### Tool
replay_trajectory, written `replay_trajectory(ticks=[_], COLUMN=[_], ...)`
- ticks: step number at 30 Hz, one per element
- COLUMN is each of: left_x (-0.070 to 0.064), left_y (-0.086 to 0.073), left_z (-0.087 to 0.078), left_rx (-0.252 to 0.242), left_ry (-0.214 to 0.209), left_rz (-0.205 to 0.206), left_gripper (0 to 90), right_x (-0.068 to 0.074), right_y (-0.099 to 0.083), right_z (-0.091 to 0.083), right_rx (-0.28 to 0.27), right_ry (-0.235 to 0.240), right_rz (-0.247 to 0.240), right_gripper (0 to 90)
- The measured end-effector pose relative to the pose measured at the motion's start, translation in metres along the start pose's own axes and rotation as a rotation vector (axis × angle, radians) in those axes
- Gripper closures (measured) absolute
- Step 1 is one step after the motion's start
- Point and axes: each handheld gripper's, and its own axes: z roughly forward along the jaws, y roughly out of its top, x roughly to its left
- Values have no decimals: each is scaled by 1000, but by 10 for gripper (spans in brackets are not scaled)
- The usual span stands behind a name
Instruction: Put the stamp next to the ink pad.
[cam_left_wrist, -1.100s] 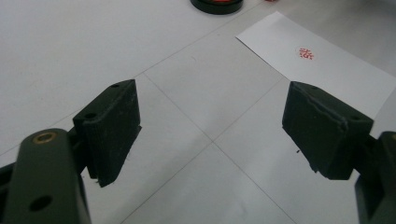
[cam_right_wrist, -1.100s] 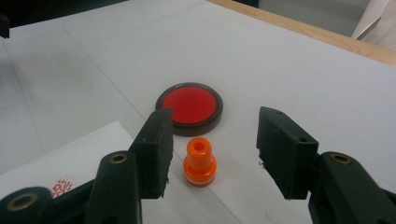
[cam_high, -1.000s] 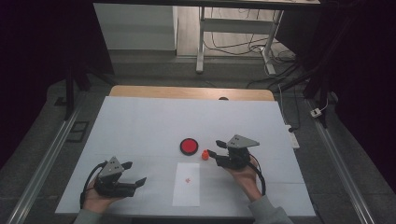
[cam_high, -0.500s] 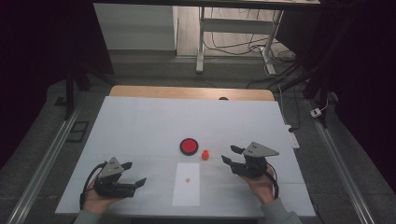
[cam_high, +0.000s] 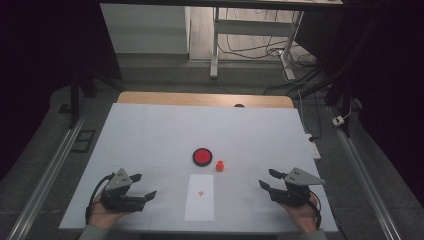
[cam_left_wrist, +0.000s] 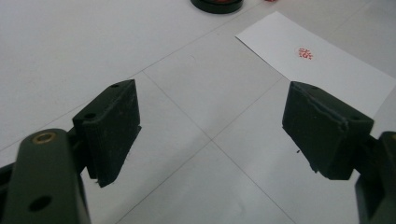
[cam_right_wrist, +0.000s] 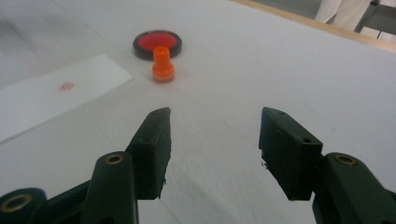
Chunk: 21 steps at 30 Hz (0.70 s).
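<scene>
Both hands rest at the near edge of the white table (cam_high: 150, 130). The left gripper (cam_high: 142, 186) and right gripper (cam_high: 266, 179) hold their jaws spread, empty. The small orange plastic stamp (cam_high: 219, 165) stands upright just right of the round black-rimmed red ink pad (cam_high: 202, 156), beyond the white paper slip (cam_high: 200, 197). The left gripper view shows the slip's red mark (cam_left_wrist: 305, 53) clearly. The right gripper has drawn back rightward from the stamp.

Room dim, surroundings near black; table (cam_high: 150, 130) evenly lit from overhead, pale, without glare. Shadows faint. High view soft, grainy. Gripper views sharp up close, far table edge blurred.
</scene>
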Motion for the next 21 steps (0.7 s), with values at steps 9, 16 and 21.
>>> replay_trajectory(ticks=[9, 16, 21], left_x=[1, 1, 0], left_y=[-1, -1, -1], left_z=[0, 0, 0], left_rx=[3, 4, 5], left_ry=[2, 4, 5], left_rz=[0, 3, 4], left_gripper=[195, 195, 195], right_x=[-5, -4, -4], right_y=[-10, -9, -9], right_z=[-6, -5, -5], right_rx=[20, 24, 7], right_ry=[1, 9, 11], right_rz=[5, -4, 5], right_gripper=[436, 436, 437])
